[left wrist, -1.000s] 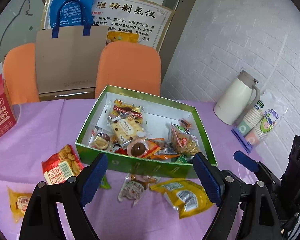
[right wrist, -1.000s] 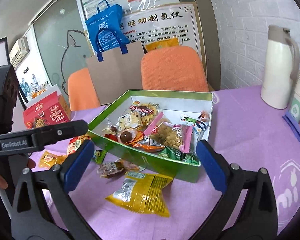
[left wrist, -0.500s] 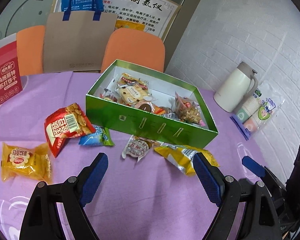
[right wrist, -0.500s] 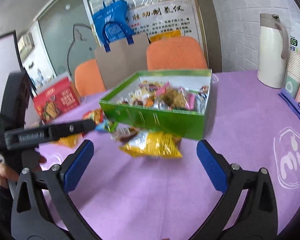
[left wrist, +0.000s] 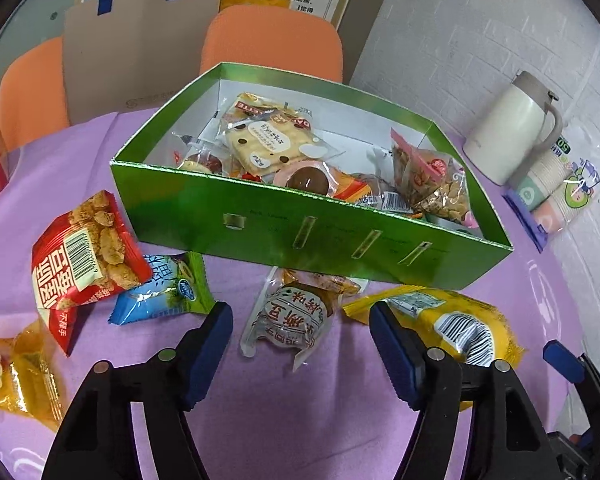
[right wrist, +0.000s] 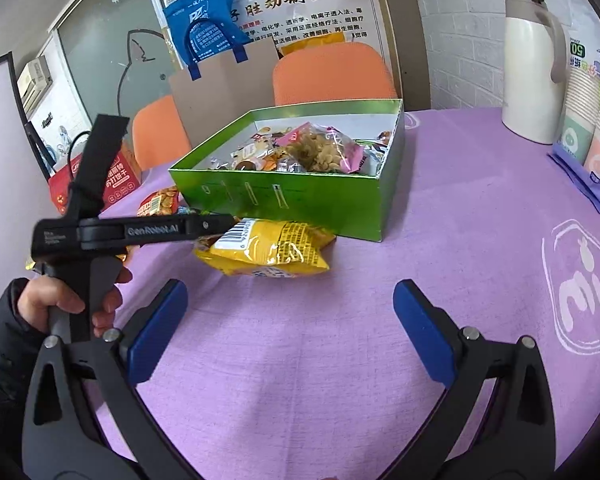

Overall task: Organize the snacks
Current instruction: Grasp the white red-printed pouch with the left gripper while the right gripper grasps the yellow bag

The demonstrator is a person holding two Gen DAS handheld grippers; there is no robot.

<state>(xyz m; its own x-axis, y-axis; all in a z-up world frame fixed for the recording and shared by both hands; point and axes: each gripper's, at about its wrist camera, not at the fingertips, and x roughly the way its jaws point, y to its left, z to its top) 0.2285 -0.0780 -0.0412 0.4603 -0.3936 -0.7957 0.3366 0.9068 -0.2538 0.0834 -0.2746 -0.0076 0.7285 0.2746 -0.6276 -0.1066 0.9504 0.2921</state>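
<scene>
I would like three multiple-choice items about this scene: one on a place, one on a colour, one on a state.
1. Where does the clear brown snack packet lie?
A. inside the box
B. on the cloth before the green box
C. beside the flask

2. What colour is the tablecloth?
A. purple
B. white
C. green

3. How are the left tongs?
A. shut on a packet
B. open, holding nothing
C. out of view

Answers: 1 B, it rests outside the front wall. 2 A, purple cloth everywhere. 3 B, the blue pads stand apart either side of the packet.
</scene>
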